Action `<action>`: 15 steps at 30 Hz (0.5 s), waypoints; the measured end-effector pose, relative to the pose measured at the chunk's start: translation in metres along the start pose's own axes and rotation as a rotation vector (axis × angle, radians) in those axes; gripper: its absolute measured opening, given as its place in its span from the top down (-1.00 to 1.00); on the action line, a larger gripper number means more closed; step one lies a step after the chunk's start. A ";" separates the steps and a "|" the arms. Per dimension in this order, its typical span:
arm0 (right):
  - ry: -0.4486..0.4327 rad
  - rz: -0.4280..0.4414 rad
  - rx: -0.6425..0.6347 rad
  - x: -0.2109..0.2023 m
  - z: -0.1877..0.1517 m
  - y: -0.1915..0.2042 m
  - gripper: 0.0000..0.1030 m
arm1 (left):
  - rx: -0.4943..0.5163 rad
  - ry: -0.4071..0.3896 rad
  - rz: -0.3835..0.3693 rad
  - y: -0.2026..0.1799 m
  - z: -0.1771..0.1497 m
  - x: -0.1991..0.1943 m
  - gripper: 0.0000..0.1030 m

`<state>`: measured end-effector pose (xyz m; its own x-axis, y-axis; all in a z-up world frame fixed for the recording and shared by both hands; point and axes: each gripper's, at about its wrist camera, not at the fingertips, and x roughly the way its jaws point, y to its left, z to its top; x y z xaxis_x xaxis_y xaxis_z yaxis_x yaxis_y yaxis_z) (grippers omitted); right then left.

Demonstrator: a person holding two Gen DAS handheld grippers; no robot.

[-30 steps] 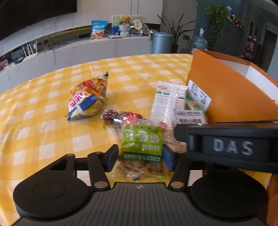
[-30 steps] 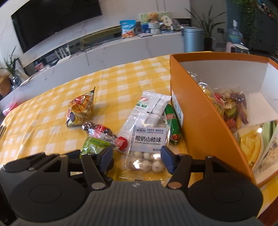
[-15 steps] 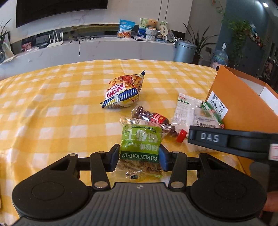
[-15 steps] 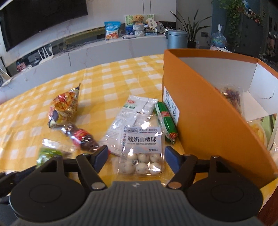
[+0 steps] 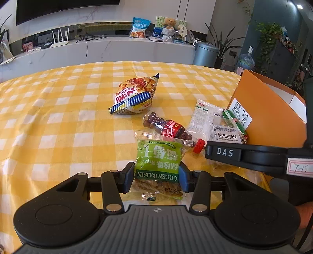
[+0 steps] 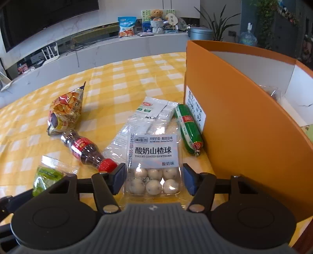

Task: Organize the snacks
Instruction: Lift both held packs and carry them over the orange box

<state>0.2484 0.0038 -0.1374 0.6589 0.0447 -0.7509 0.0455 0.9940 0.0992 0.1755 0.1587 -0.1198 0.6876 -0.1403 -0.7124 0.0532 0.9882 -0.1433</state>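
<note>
Behind your table, a long white counter (image 5: 117,48) runs under a dark TV (image 5: 66,7). There's a router (image 5: 59,40), a teddy bear (image 5: 169,23), a grey bin (image 5: 206,54), and leafy plants (image 5: 268,37) on your right.

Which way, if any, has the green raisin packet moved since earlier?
Yes: the green raisin packet shifted left, away from the red cap, in the right wrist view.
</note>
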 end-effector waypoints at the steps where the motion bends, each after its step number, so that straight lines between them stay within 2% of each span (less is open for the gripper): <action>1: 0.002 0.001 0.002 -0.001 0.000 -0.001 -0.15 | -0.001 -0.001 0.000 -0.001 0.000 -0.001 -0.02; 5: -0.017 0.022 -0.014 -0.011 0.000 -0.001 -0.14 | -0.002 -0.009 0.003 -0.005 0.000 -0.009 -0.02; 15: -0.063 0.175 -0.047 -0.050 -0.001 -0.002 -0.13 | -0.027 -0.039 0.033 -0.013 0.000 -0.041 -0.02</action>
<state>0.2146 -0.0006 -0.1007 0.6995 0.2121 -0.6824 -0.1077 0.9753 0.1928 0.1468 0.1510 -0.0891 0.7162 -0.1044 -0.6900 0.0105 0.9902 -0.1389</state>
